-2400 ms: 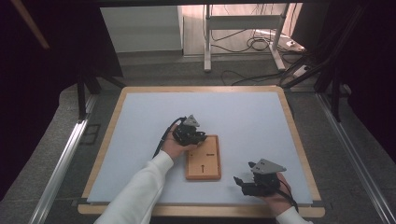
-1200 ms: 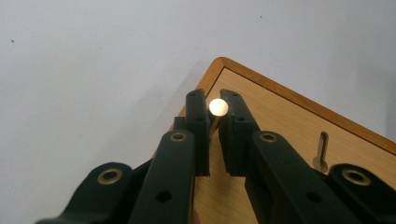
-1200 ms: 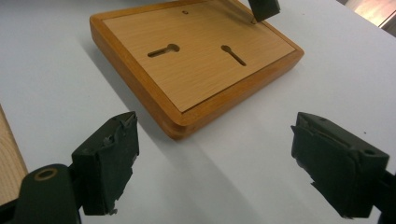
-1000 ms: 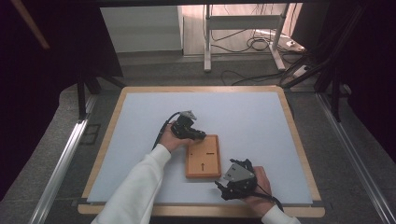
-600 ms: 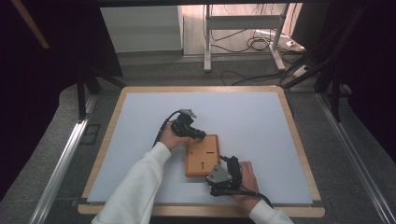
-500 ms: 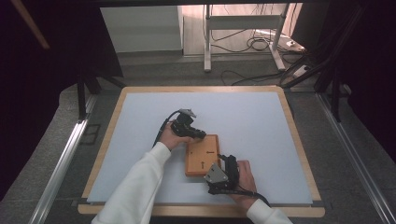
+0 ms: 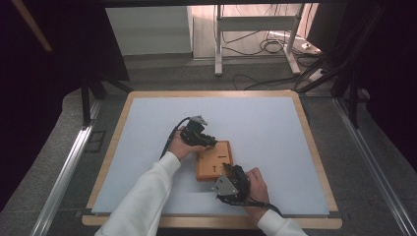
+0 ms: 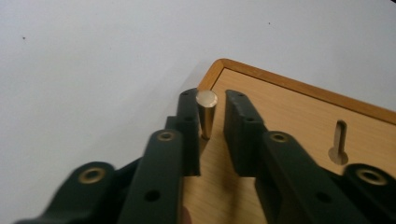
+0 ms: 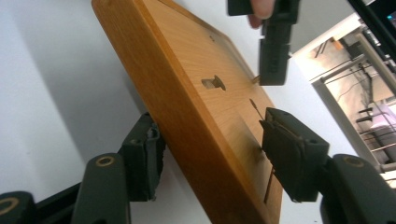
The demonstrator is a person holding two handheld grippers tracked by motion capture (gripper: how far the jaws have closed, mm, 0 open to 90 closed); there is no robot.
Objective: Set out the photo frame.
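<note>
I have the wooden board [image 7: 214, 160] mid-table, my right gripper [image 9: 210, 163] straddling its near edge, jaws apart. My left gripper [image 8: 210, 128] brackets the brass peg [image 8: 206, 113] at the far-left corner, not yet pinching. Next, I'd close on the peg, steadying the board.

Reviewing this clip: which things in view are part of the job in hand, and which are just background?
In use:
- wooden board, straddled at its near edge by the right gripper, fingers open
- brass peg standing in the board's corner, between the left gripper fingers, gaps either side
- keyhole slot in the board

Just lying about:
- table
- floor cables
- white stand
</note>
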